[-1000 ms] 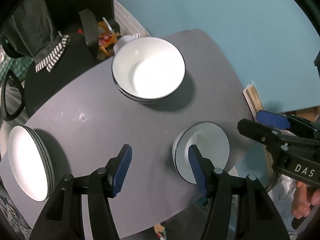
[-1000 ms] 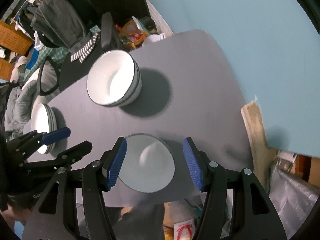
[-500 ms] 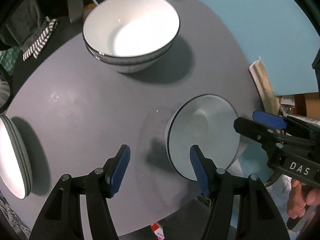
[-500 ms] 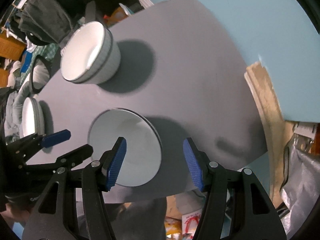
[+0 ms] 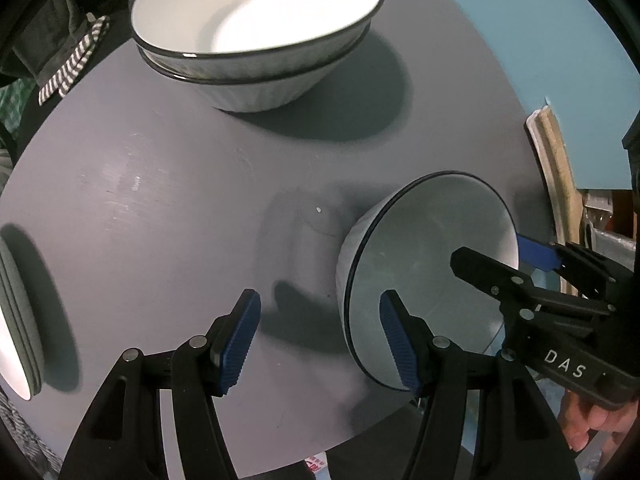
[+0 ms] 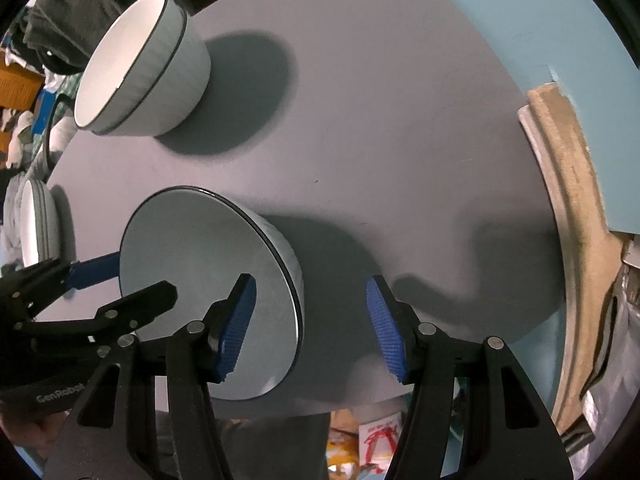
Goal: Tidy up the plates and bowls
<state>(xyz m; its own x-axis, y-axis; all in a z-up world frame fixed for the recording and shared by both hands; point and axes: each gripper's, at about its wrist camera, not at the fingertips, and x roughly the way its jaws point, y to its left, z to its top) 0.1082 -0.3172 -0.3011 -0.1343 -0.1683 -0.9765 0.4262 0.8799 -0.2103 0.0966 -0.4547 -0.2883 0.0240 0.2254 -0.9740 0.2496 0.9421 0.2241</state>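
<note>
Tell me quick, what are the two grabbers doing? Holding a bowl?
Left gripper: open, holding nothing, astride the single bowl's left rim.
Right gripper: open, holding nothing, astride that bowl's right rim.

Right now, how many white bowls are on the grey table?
3: two stacked white bowls with dark rims at the grey table's far side, one single bowl near the front edge between the grippers.
</note>
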